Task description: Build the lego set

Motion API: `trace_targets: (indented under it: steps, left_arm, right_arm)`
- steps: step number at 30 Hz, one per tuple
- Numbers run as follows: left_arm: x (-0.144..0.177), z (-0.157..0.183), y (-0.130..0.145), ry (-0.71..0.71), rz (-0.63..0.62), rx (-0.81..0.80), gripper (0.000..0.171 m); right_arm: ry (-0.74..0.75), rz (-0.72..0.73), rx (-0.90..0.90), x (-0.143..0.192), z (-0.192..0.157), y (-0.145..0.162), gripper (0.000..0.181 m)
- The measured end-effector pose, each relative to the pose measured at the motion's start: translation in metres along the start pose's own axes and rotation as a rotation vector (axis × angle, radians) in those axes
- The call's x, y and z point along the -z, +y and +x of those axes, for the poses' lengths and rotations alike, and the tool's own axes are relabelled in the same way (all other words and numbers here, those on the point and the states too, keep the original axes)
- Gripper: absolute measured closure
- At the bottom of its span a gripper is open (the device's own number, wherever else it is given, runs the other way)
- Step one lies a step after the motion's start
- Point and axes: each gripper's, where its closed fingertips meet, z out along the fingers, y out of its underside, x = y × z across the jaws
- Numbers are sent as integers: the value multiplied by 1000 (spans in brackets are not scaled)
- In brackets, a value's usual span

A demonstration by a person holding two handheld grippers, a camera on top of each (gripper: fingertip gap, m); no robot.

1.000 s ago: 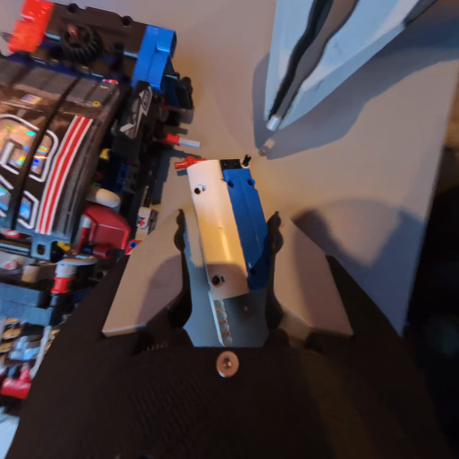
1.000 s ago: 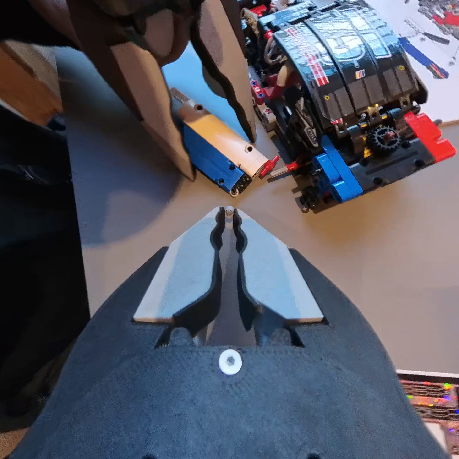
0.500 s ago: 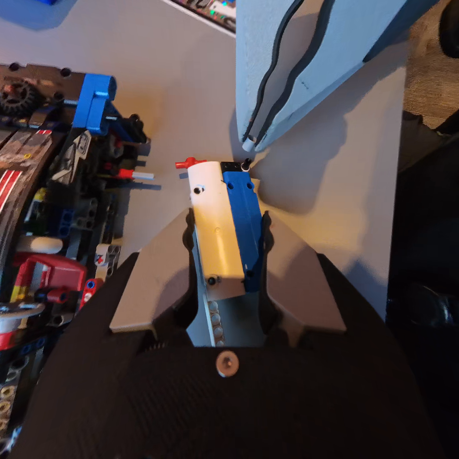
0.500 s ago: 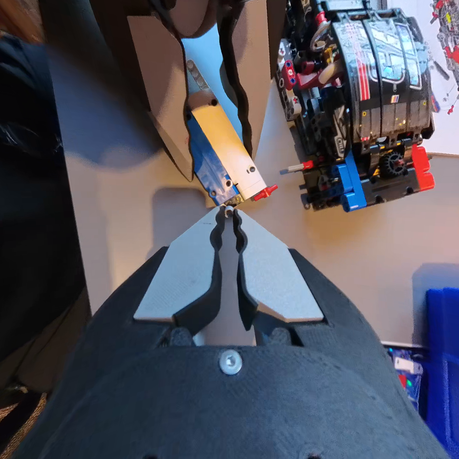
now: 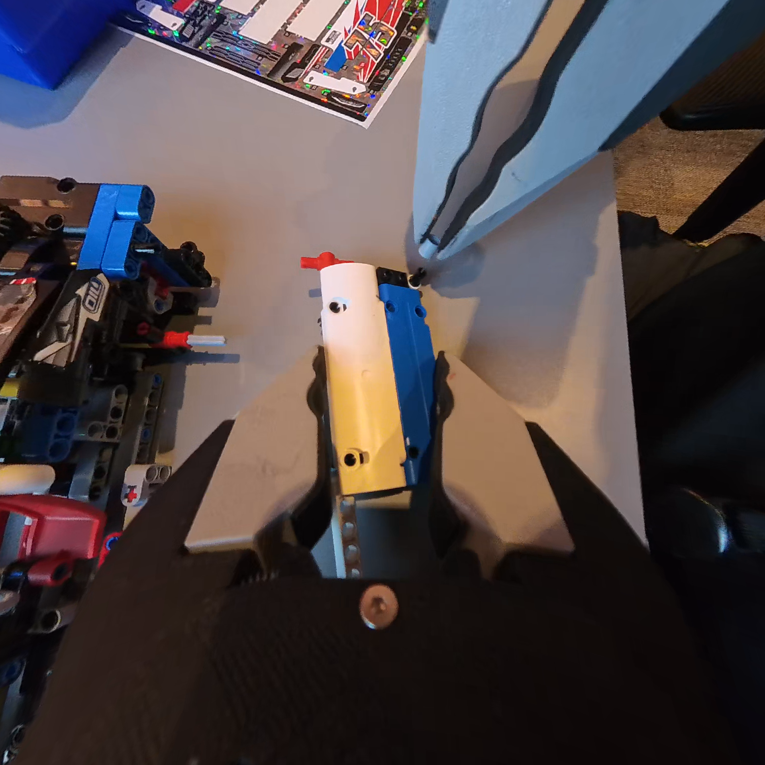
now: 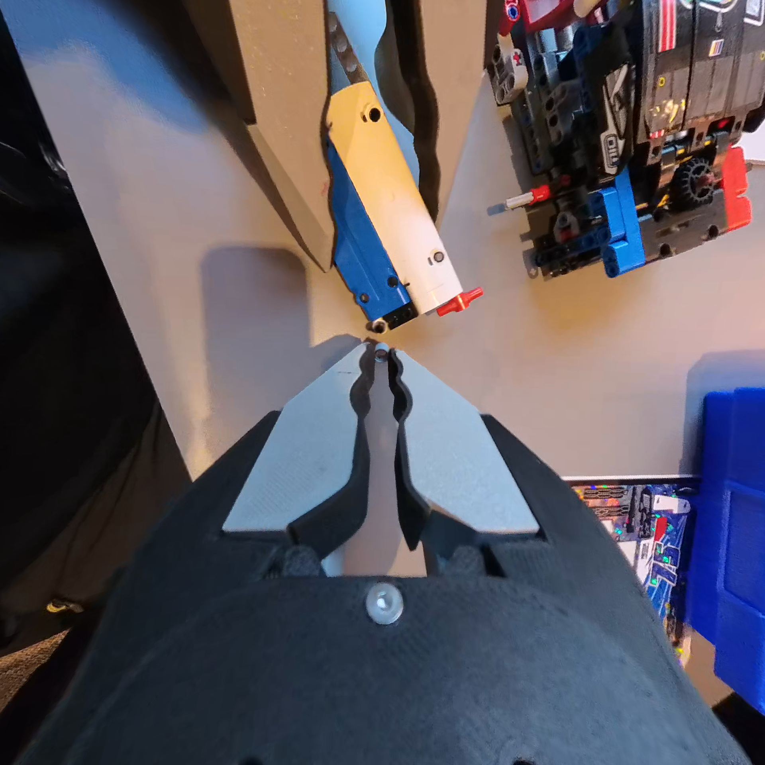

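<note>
My left gripper (image 5: pixel 378 364) is shut on a white and blue panel assembly (image 5: pixel 374 372), held above the grey table; it also shows in the right wrist view (image 6: pixel 385 215). A red pin (image 5: pixel 321 261) sticks out at its far left corner and a black pin (image 5: pixel 418 275) at its far right corner. My right gripper (image 6: pixel 380 352) is shut on a small light grey bush (image 6: pixel 381 352) and holds it just short of the black pin (image 6: pixel 377 326). The right gripper also shows in the left wrist view (image 5: pixel 430 247).
The large black, blue and red lego car (image 5: pixel 78 331) stands left of the panel, with a red and white axle (image 5: pixel 194 340) poking toward it; it also shows in the right wrist view (image 6: pixel 645 165). A sticker sheet (image 5: pixel 289 49) and a blue bin (image 5: pixel 45 37) lie beyond. The table edge (image 5: pixel 625 372) is at the right. The gap from one gripper's tips to the other's is roughly 5 cm.
Both grippers rose higher over the table. The panel's tip and the right gripper's tip came close together, then drew slightly apart; the car slid toward the view's edge.
</note>
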Motion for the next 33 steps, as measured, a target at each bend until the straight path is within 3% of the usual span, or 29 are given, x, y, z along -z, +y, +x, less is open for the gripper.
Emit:
trace_targets:
  steps: [14, 28, 33]
  left_arm:
    - [-2, -2, -2, -15, 3, 70, 121]
    - [-3, 0, -3, -40, 6, 61, 121]
    - [-3, -2, -3, -27, 8, 97, 122]
  right_arm:
    - [96, -17, 13, -6, 3, -6, 177]
    - [12, -70, -69, -10, 5, -10, 178]
    - [44, -10, -71, -5, 6, -6, 178]
